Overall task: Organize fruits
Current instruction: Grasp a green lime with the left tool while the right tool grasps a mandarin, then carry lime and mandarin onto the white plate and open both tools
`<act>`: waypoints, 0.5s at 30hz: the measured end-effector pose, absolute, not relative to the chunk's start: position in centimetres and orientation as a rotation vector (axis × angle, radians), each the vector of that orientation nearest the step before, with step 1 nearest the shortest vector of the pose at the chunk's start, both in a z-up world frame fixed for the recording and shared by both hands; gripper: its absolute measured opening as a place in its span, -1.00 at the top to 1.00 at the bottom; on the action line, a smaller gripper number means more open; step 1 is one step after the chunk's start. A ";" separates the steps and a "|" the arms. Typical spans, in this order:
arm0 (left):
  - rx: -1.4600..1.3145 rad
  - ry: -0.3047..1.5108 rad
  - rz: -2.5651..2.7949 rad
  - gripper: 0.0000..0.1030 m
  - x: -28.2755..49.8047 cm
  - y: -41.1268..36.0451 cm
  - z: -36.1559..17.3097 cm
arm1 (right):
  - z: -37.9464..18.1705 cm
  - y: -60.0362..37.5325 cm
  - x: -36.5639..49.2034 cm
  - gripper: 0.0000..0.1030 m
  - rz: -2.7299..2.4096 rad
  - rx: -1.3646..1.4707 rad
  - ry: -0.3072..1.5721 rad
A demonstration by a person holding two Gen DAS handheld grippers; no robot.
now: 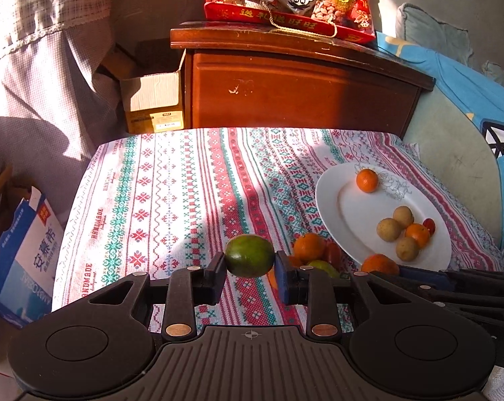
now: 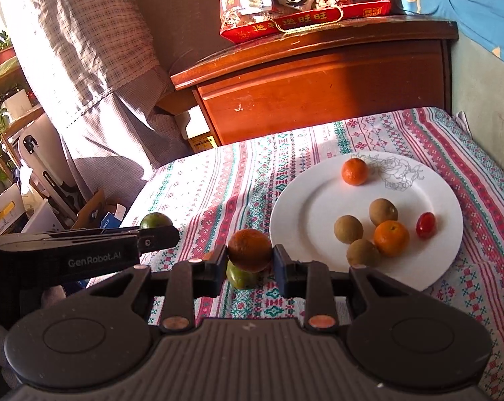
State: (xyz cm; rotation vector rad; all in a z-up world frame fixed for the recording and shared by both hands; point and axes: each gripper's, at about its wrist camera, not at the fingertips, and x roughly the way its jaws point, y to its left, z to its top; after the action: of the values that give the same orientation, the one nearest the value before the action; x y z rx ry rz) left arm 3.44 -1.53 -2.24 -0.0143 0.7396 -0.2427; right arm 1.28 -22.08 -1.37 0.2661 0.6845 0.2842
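The left tool (image 1: pixel 250 269) is clamped on a green fruit (image 1: pixel 249 255), lower centre of its frame. The right tool (image 2: pixel 250 265) grips an orange (image 2: pixel 249 250). Right of both, a white plate (image 2: pixel 295 234) on the worktop (image 1: pixel 171 200) holds 6 fruits.

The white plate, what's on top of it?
On the round white plate sit two orange tangerines, three brown round fruits and one small red tomato. Nothing covers them in the right wrist view.
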 end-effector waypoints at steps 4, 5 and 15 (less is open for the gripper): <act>-0.029 0.700 -0.293 0.46 3.5 -2.8 -0.1 | 0.4 -23.6 1.9 0.43 0.270 0.257 0.648; -0.036 0.693 -0.308 0.46 3.6 -3.1 0.3 | 0.7 -24.0 2.2 0.43 0.264 0.252 0.642; -0.079 0.717 -0.369 0.46 5.9 -6.2 1.2 | 0.9 -28.8 5.5 0.43 0.167 0.288 0.637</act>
State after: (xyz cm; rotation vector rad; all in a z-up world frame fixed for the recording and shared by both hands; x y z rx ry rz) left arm 5.91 -6.21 1.21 -0.0785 0.7166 -0.3686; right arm 5.54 -28.80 0.86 0.2877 0.6373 0.1670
